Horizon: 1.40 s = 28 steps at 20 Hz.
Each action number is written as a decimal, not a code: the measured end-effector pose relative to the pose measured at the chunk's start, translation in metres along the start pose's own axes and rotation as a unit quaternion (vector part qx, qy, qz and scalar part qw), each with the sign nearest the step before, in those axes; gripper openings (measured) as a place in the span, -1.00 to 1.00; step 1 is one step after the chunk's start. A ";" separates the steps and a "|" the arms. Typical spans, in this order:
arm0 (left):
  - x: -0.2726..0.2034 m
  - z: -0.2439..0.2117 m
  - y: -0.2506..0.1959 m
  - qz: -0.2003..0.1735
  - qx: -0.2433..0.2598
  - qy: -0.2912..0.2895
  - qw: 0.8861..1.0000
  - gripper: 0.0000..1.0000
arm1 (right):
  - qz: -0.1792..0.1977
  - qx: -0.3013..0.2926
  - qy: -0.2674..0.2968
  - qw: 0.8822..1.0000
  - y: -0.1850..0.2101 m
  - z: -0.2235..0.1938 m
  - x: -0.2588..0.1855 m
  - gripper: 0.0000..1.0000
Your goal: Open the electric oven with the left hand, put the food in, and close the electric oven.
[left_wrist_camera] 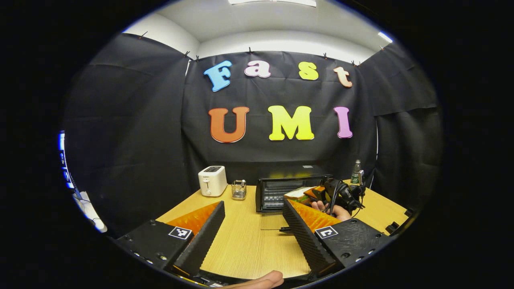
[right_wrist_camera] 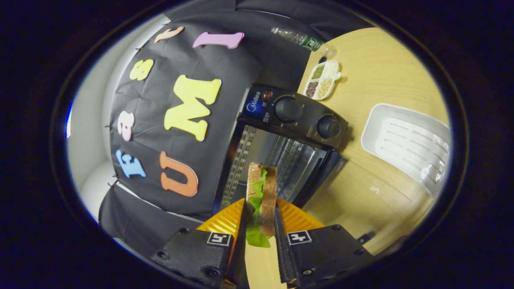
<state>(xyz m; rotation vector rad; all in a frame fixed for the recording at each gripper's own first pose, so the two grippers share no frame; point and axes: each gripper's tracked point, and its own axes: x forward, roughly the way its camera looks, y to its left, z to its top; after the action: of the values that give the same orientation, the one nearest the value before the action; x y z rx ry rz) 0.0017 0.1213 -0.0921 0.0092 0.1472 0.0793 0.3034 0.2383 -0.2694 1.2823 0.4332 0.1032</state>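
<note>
Clamping sandwich (right_wrist_camera: 262, 196) in right gripper (right_wrist_camera: 261, 224) | before open oven (right_wrist_camera: 281, 132) | left gripper (left_wrist_camera: 253, 224) wide, empty

In the left gripper view my left gripper (left_wrist_camera: 253, 224) is at the bottom of the frame, over the table (left_wrist_camera: 249, 249). The electric oven (left_wrist_camera: 281, 192) stands in the middle, at the back of the table, with its door down. Left of it stands a small wire holder (left_wrist_camera: 239, 189), and further left a toaster (left_wrist_camera: 212, 180). A bottle (left_wrist_camera: 356, 172) stands right of the oven. My right gripper (left_wrist_camera: 321, 193) is before the oven's right part.

In the right gripper view the sandwich (right_wrist_camera: 261, 200) sits between my fingers (right_wrist_camera: 241, 228), before the oven's opening. A divided dish (right_wrist_camera: 322, 79) lies in the upper right, a tray (right_wrist_camera: 409, 140) at the right.
</note>
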 end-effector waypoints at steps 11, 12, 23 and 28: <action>0.031 -0.029 0.015 0.008 -0.013 0.035 0.999 0.92 | -0.023 -0.035 -0.035 0.999 -0.011 0.011 0.095 -0.31; 0.031 -0.030 0.016 0.009 -0.015 0.038 0.999 0.92 | -0.025 -0.038 -0.035 0.998 -0.013 0.011 0.098 -0.31; 0.025 -0.033 0.022 0.017 -0.008 0.044 0.999 0.91 | -0.080 -0.199 -0.046 0.976 -0.015 0.004 0.099 0.18; 0.020 -0.034 0.028 0.025 -0.009 0.046 0.999 0.91 | -0.119 -0.326 -0.036 0.937 -0.017 0.001 0.099 0.72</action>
<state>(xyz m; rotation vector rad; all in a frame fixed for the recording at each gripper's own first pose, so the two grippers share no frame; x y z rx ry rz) 0.0141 0.1514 -0.1284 -0.0085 0.2384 0.1313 0.3915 0.2634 -0.3108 0.5725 0.4395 -0.0088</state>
